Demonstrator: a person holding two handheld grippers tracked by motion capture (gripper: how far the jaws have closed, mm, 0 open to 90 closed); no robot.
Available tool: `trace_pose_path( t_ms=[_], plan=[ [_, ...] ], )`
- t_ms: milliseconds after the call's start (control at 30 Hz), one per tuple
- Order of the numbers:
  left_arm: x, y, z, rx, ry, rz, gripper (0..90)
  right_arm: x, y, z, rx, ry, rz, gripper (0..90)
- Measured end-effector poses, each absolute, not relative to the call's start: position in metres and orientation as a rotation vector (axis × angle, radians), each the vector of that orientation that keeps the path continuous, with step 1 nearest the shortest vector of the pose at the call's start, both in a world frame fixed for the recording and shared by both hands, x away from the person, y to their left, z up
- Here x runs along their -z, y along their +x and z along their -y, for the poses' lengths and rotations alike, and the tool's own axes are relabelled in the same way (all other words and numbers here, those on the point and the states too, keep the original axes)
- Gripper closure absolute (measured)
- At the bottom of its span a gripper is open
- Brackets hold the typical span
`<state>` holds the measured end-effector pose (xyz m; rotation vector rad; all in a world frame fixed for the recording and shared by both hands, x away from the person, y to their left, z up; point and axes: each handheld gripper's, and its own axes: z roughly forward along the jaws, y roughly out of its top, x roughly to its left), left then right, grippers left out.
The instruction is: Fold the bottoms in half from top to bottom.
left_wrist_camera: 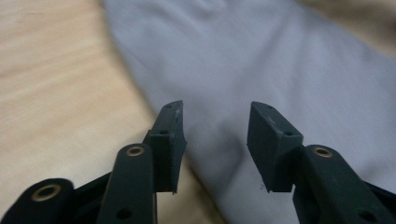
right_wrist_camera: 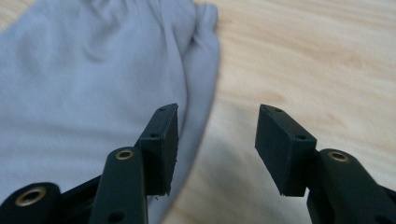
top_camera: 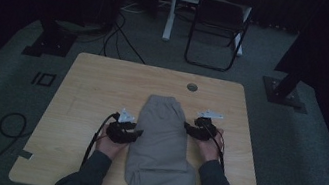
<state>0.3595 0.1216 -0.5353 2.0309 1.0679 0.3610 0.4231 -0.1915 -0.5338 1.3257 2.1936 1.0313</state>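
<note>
A grey garment, folded lengthwise into a long strip, lies down the middle of the wooden table and hangs past its near edge. My left gripper sits at the cloth's left edge. In the left gripper view its jaws stand apart over the grey garment, with nothing pinched between them. My right gripper is at the cloth's right edge. Its jaws are apart too, straddling the hem of the grey garment above bare wood, gripping nothing.
A round cable hole is in the table near its far edge. Behind the table stand a black folding chair and a white desk leg. Cables lie on the grey carpet, and dark stand feet flank the table.
</note>
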Motion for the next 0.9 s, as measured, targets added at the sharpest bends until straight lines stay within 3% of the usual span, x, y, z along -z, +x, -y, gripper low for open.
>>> trace_pose_path(
  t_ms=[267,633,900],
  plan=[
    [0.535,0.413,-0.125,-0.354,2.005,-1.164,51.3,0.537,0.448,0.18,-1.078,1.39,-2.196,48.3],
    [0.539,0.453,-0.115,-0.337,2.029,-1.19,50.5,0.538,0.469,0.164,-1.071,1.395,-2.203,48.2],
    [0.547,0.467,-0.106,-0.315,2.041,-1.211,51.1,0.548,0.484,0.151,-0.994,1.398,-2.222,58.7]
  ],
)
